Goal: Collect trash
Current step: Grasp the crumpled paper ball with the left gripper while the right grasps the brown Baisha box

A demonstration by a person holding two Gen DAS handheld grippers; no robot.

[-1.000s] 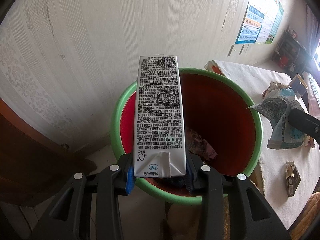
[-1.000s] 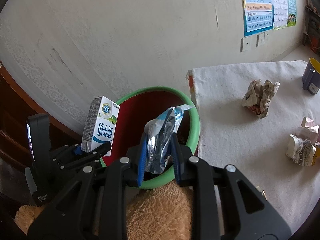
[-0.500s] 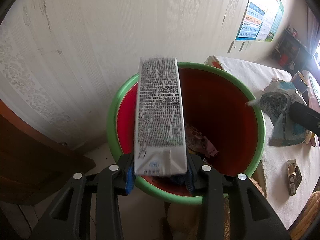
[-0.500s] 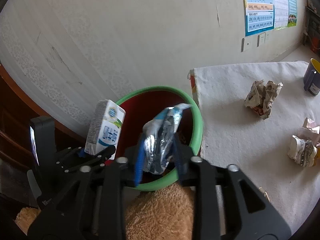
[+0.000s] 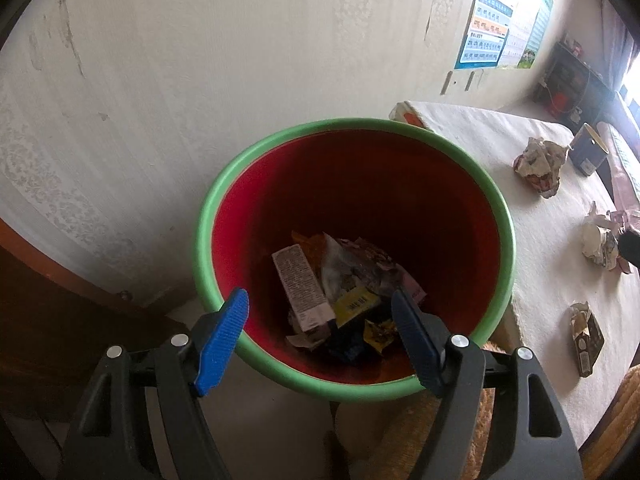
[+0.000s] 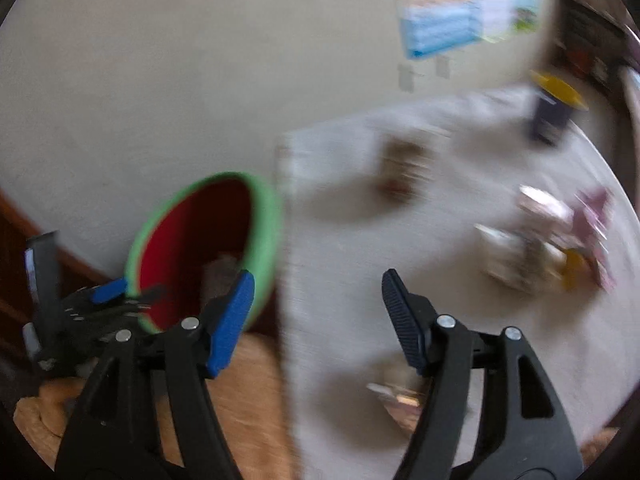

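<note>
my left gripper (image 5: 320, 324) sits low in the frame with its jaws spread wide and nothing between them, aimed straight into the red bin (image 5: 505, 216) with the green rim. the milk carton (image 5: 302, 287) lies at the bottom of the bin, centre frame, on a heap of wrappers. my right gripper (image 6: 318, 312) is also spread and empty, and its view is smeared, so i read detail there loosely.

i judge the step in hand is going after the next piece. the white table (image 5: 500, 136) fills the right side, and trash is left on it: a crumpled wad (image 5: 540, 162) at upper right, another (image 5: 598, 240) at the right edge, and a small flattened carton (image 5: 586, 338) at lower right. the dark cup (image 5: 588, 150) beside the upper wad i'd leave alone.

to do it well i'd keep the jaws wide, settle the right view first, straddle one wad and close on its bulk.
</note>
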